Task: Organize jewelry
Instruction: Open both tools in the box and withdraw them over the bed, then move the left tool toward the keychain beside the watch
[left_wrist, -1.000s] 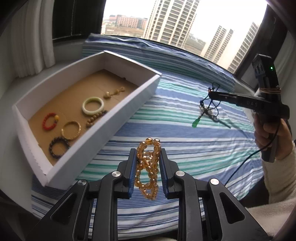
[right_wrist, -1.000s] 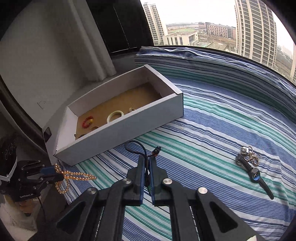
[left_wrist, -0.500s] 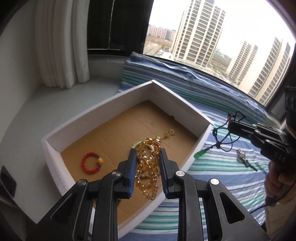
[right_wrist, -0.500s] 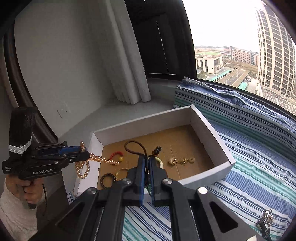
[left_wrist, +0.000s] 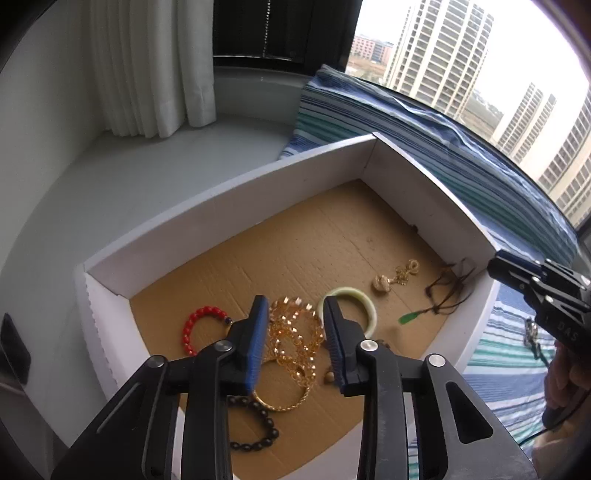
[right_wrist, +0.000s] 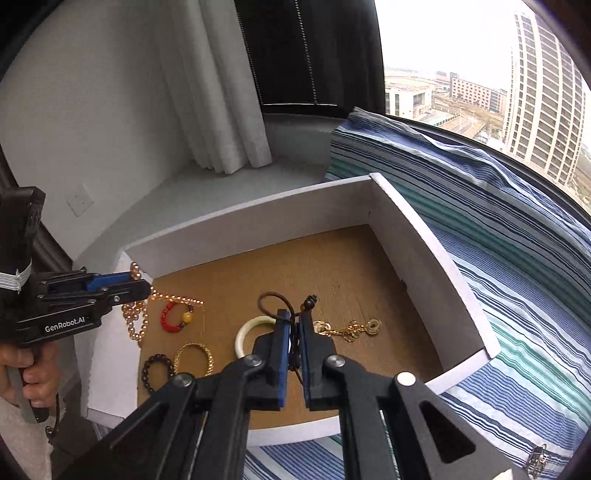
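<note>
A white box with a brown cardboard floor holds several bracelets. My left gripper is open above its near left part; the amber bead necklace hangs loosely between the fingers, and in the right wrist view it still dangles from the left gripper. My right gripper is shut on the dark cord of a green pendant necklace, whose pendant and cord lie on the box floor at the right.
In the box: a red bead bracelet, a pale jade bangle, a gold charm chain, a gold bangle, a dark bead bracelet. A watch and keys lie on the striped cloth.
Both grippers moved over the box and lower. The left gripper's fingers opened around the amber necklace. The green pendant came down onto the box floor.
</note>
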